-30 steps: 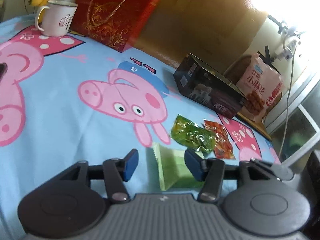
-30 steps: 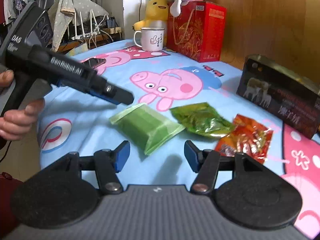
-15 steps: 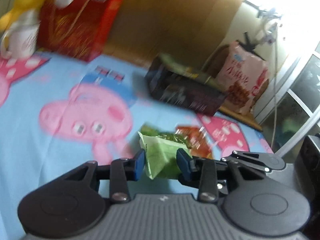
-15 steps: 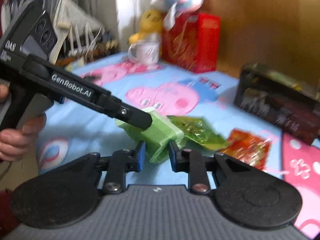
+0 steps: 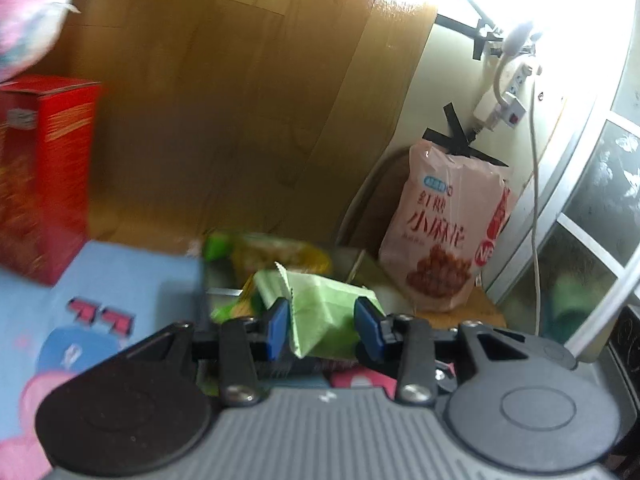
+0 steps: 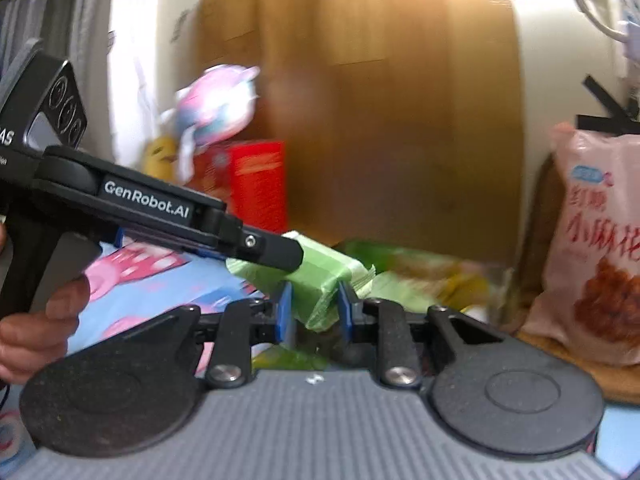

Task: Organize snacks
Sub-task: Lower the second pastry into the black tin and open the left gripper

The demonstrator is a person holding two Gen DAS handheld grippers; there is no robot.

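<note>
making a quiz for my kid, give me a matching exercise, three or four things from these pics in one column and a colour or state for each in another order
Things:
1. light green packet
2. gift box
3. big snack bag
4. plush toy

Colour or state:
A. red, standing by the wooden wall
B. pink and white
C. gripped by both grippers
D. pale pink, upright in the corner

Pairs: 1-C, 2-A, 3-D, 4-B

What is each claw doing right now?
Left claw: closed on the light green snack packet.
Right claw: closed on the same light green snack packet.
</note>
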